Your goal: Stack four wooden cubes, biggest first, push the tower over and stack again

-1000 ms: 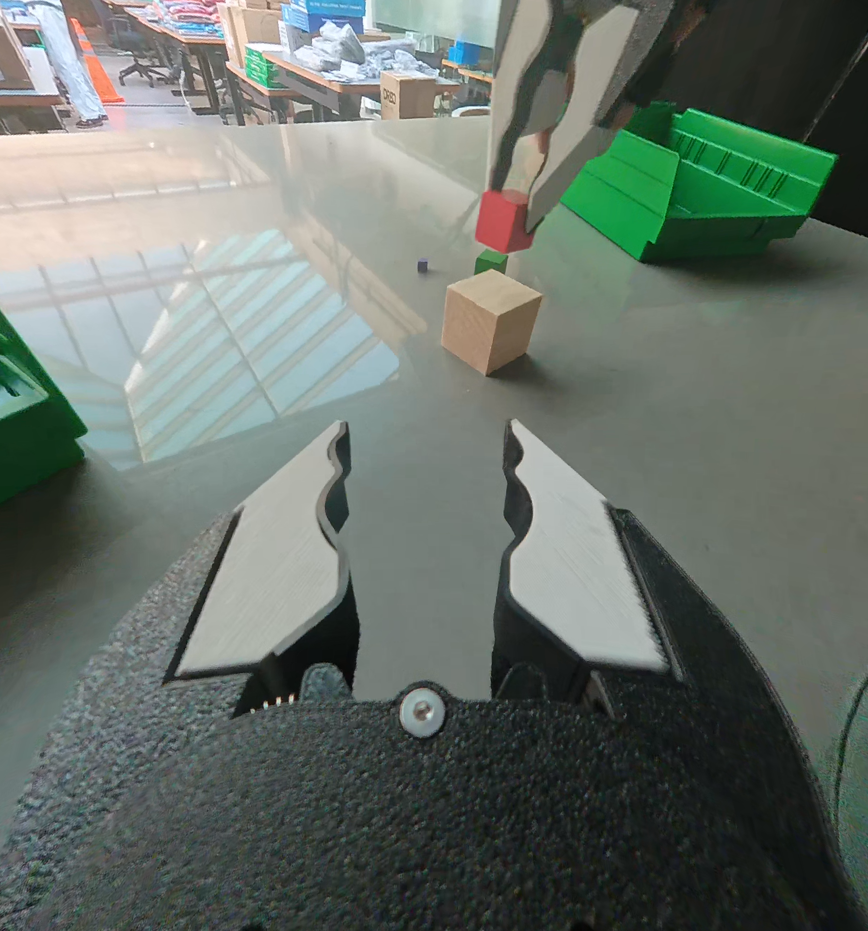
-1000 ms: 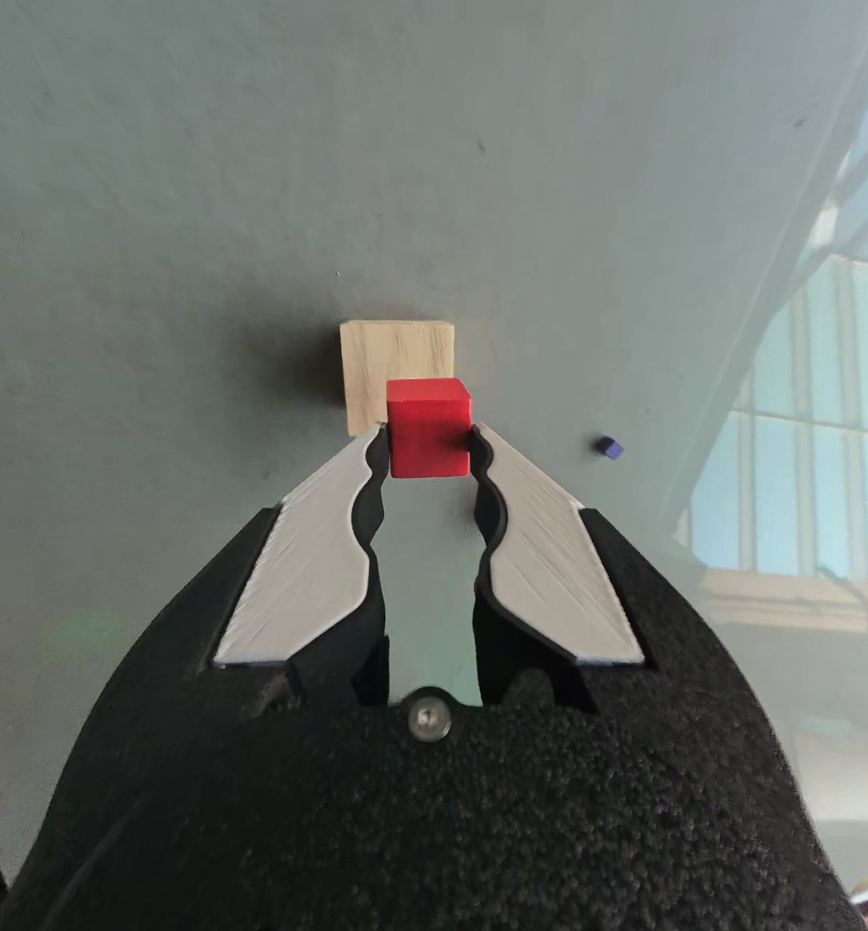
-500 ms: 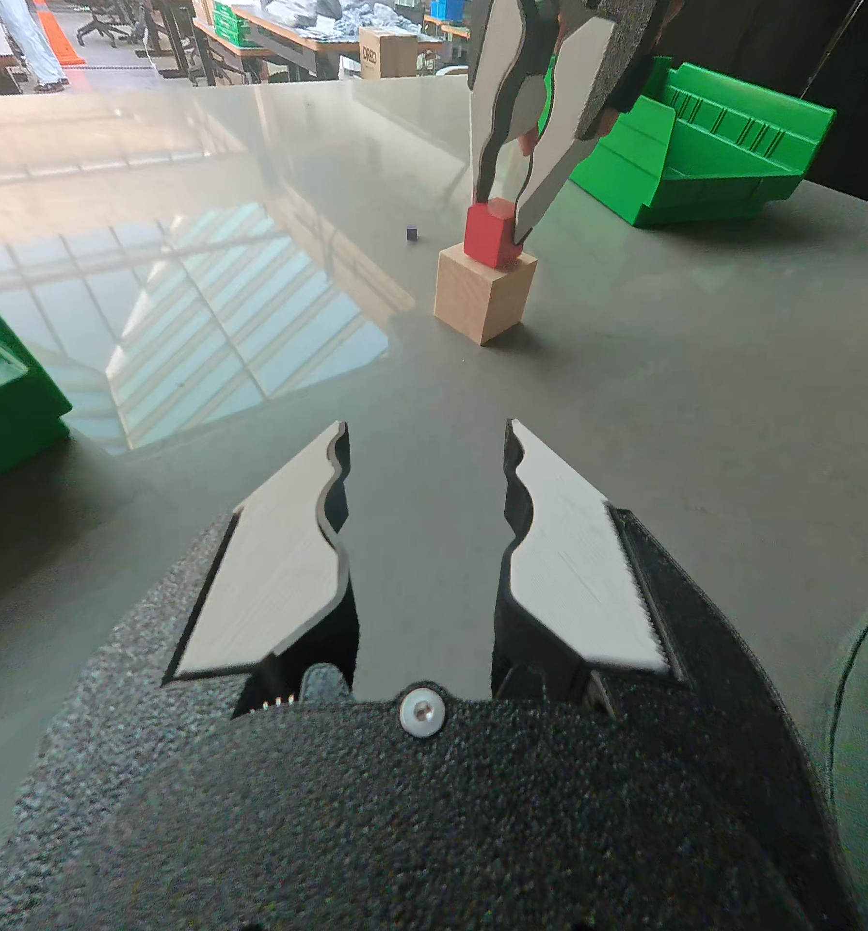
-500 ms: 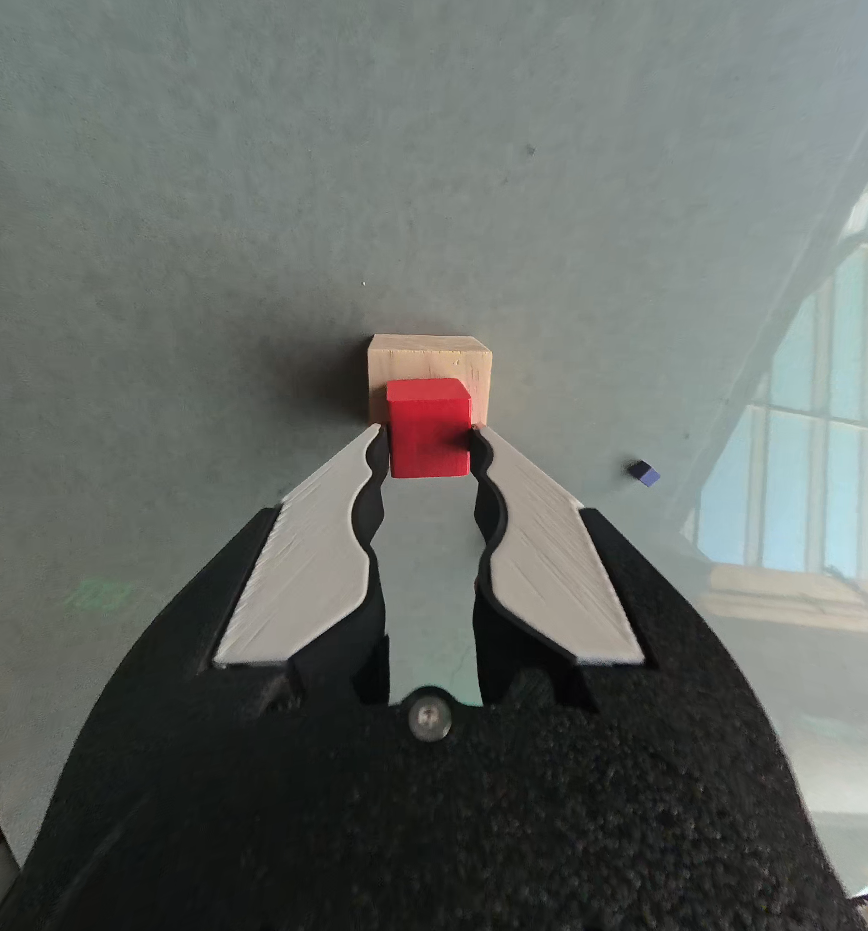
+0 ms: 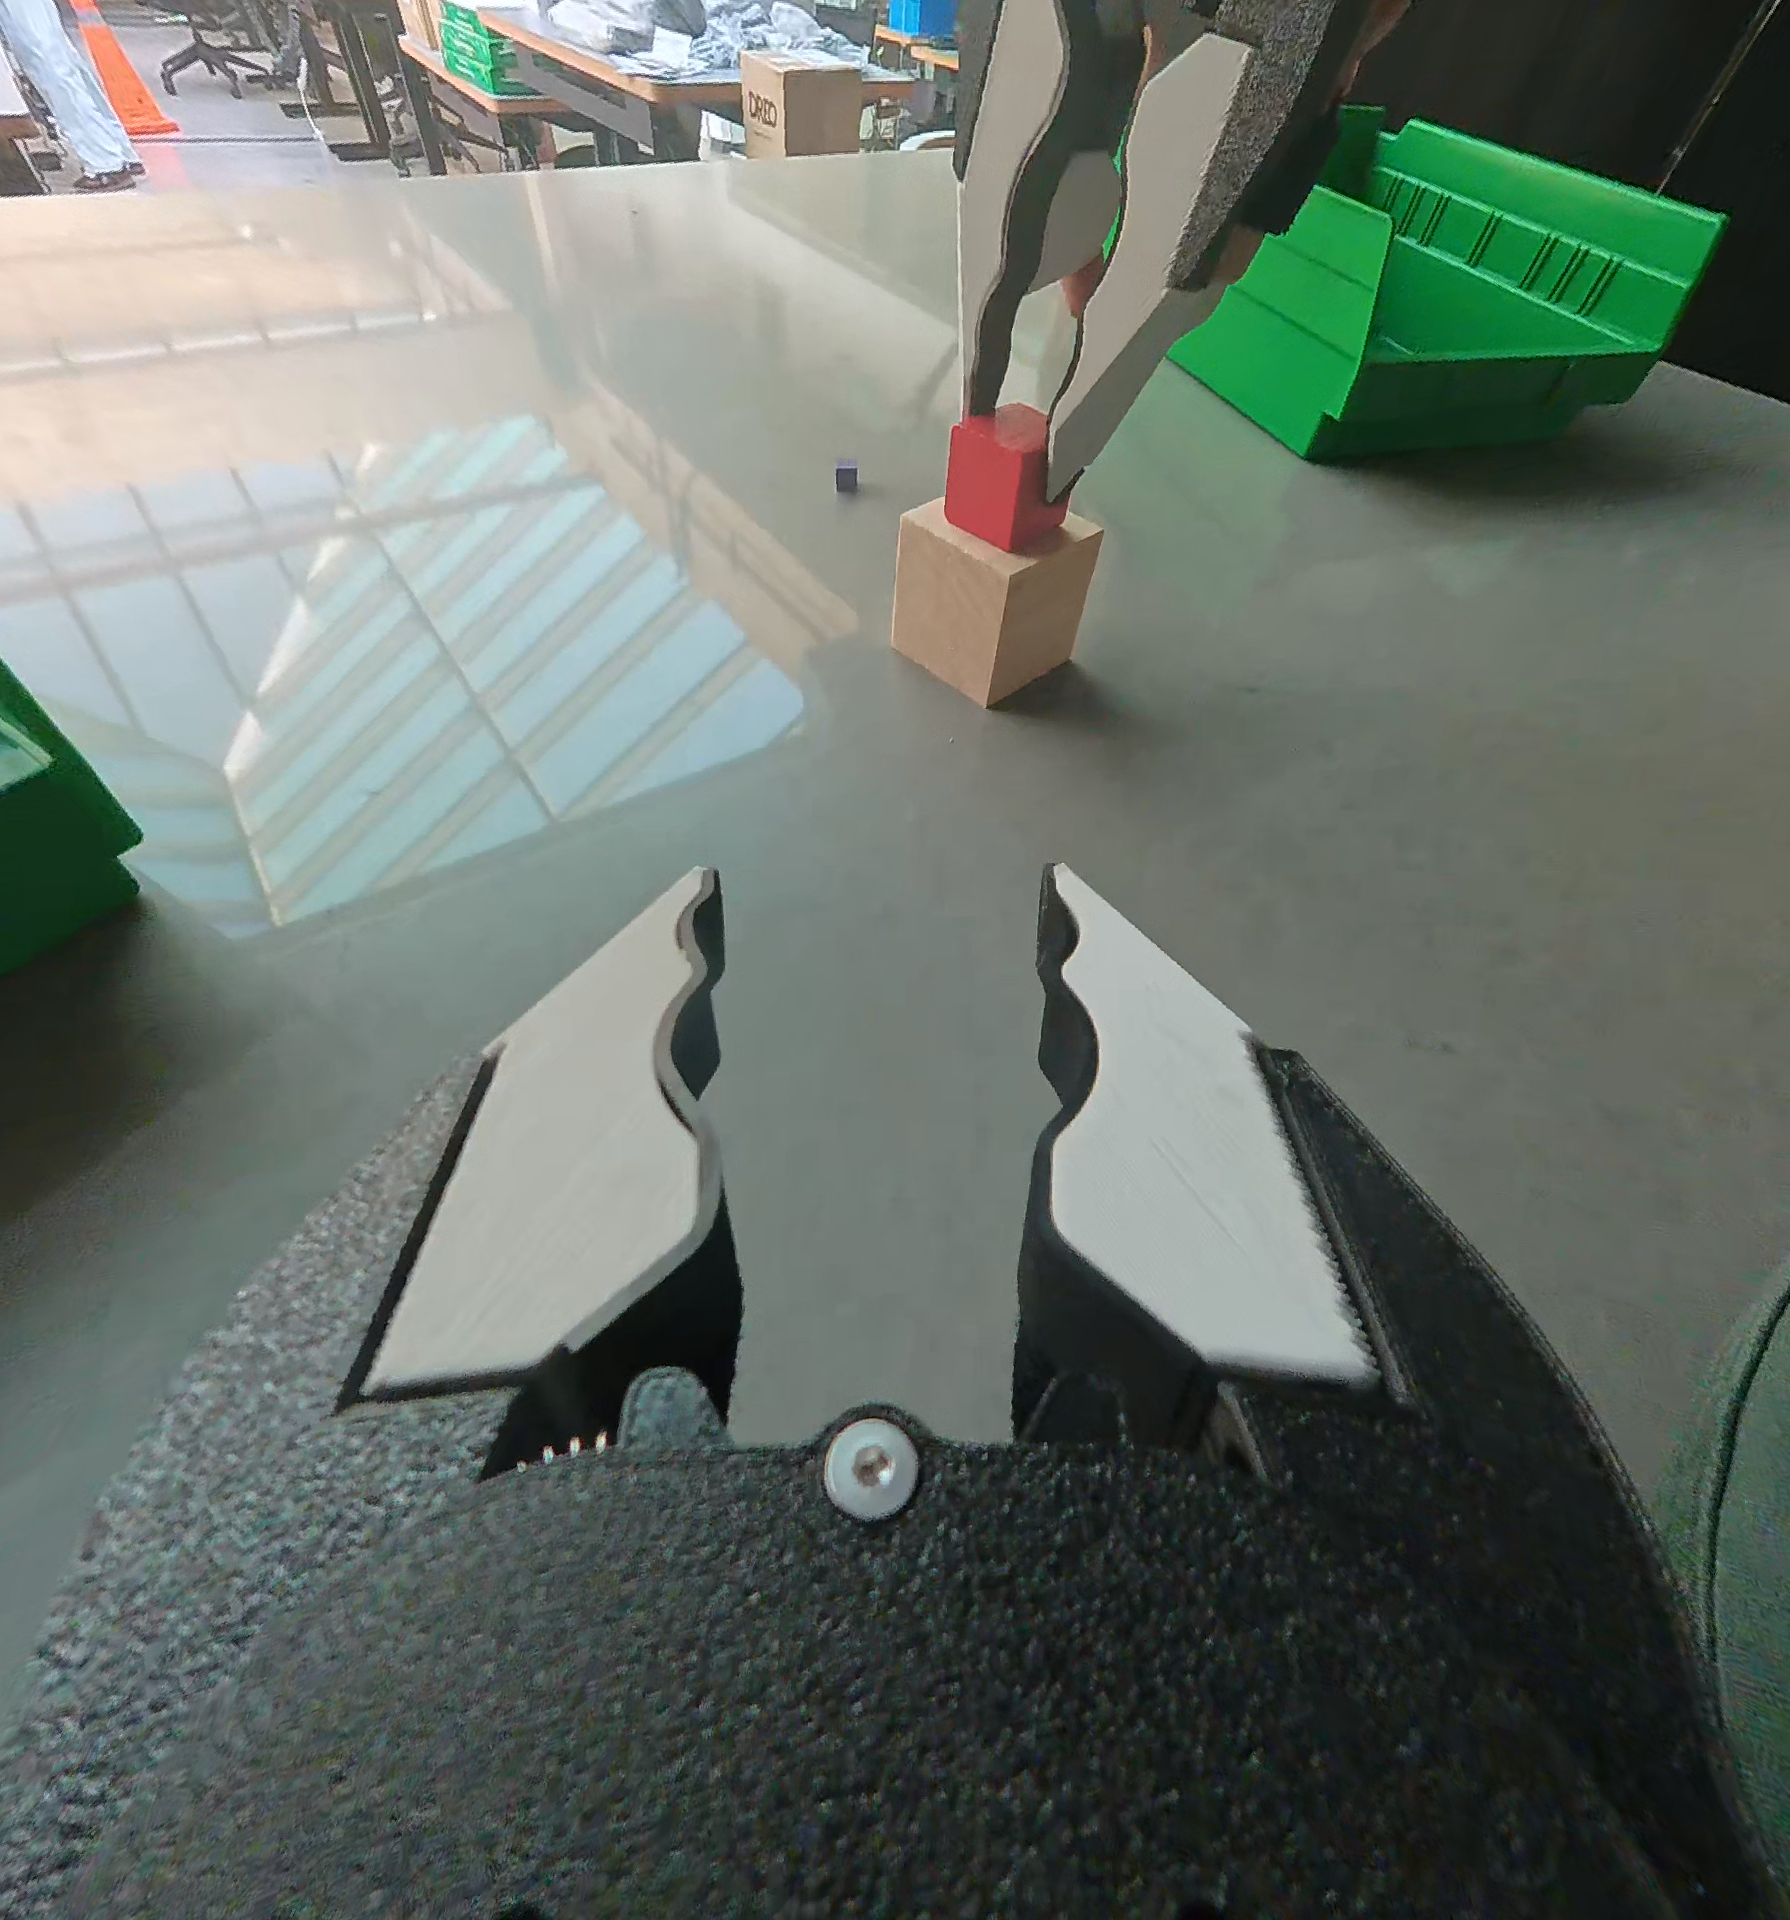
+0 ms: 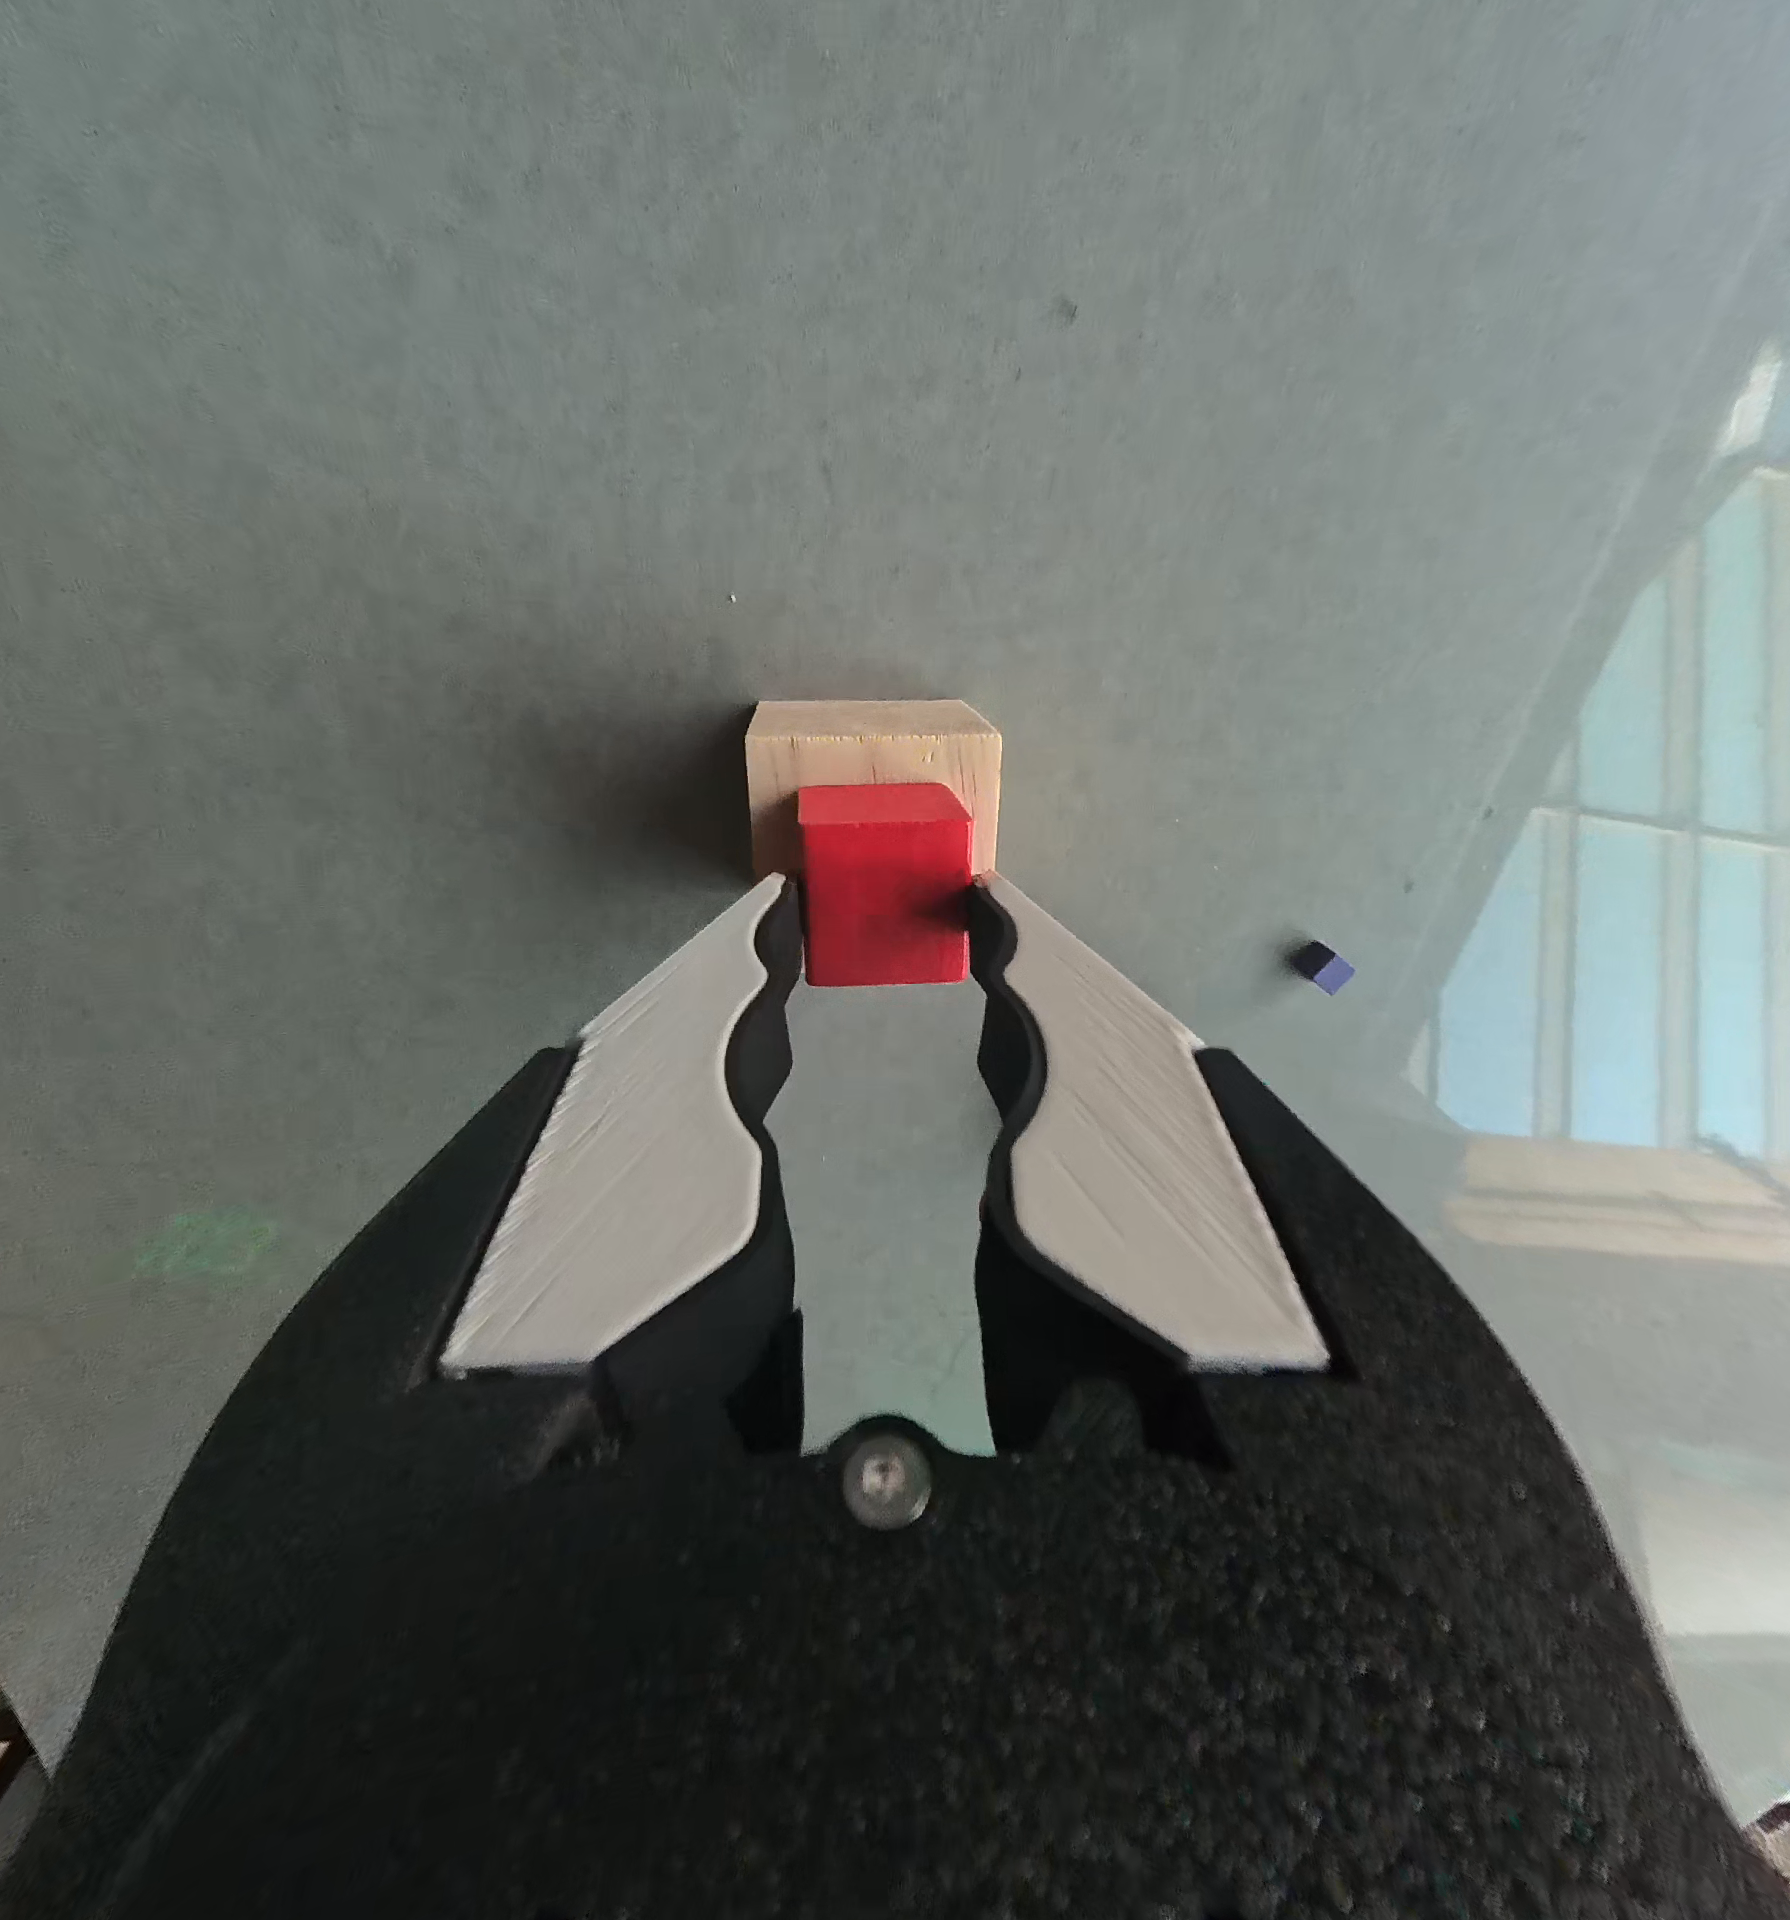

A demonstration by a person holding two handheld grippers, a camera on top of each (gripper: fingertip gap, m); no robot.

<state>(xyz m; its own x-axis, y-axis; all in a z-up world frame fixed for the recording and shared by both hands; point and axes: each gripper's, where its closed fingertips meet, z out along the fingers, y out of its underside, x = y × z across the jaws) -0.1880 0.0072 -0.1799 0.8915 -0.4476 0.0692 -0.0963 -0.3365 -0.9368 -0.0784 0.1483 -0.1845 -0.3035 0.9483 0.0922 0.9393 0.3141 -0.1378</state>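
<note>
A red cube [image 6: 886,894] is gripped between the fingertips of the right gripper [image 6: 883,883], which points down at the grey bench [image 5: 1390,831]. The cube rests on top of a larger bare-wood cube [image 5: 990,608] — the two touch, with the red one sitting toward one side of the wooden top. In the left wrist view the right gripper [image 5: 1021,457] is seen from the side, its pale fingers [image 5: 1109,353] pressed to opposite faces of the red cube [image 5: 1005,483].

The left gripper [image 5: 875,883] is held low over the bench, well short of the stack; its jaws stand apart with nothing between them.

A tiny dark blue cube [image 5: 847,476] lies alone on the bench just beside the stack, apart from it. A green plastic bin [image 5: 1473,301] stands near the bench's far right edge, and part of a second green bin [image 5: 8,831] is seen at the left edge. Beyond the far edge, other tables, a cardboard box [image 5: 799,104] and an orange cone [image 5: 117,73] are visible.
</note>
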